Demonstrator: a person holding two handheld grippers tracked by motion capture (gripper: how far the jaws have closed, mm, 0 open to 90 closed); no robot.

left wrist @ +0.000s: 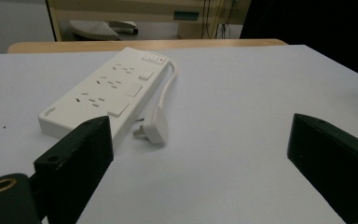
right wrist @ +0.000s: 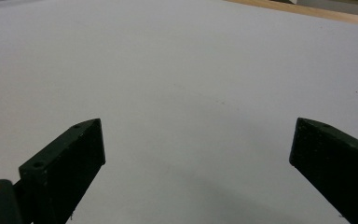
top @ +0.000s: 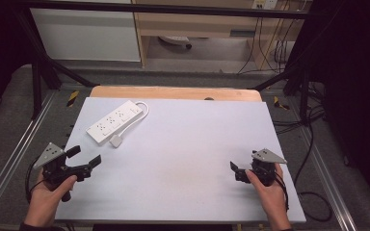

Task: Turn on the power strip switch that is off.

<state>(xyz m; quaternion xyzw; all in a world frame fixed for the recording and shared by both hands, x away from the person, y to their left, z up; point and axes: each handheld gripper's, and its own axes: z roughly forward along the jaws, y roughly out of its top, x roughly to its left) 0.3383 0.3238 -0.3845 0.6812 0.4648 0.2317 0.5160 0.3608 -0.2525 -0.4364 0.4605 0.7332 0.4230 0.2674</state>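
Facing the power strip [top: 114, 122], your left tongs [top: 84, 156] gape empty nearest it; its long axis probably runs diagonally away. Your right tongs [top: 236, 171], released, sit well apart.

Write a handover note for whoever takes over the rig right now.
Left gripper: open, holds nothing, near the table's front left corner, aimed at the power strip.
Right gripper: open, holds nothing, near the front right edge.
Power strip lies at the far left of the table, its cord looped round, its plug loose beside it.
Done: nothing grasped.
Left: reach for the strip or plug, probably with the left gripper.
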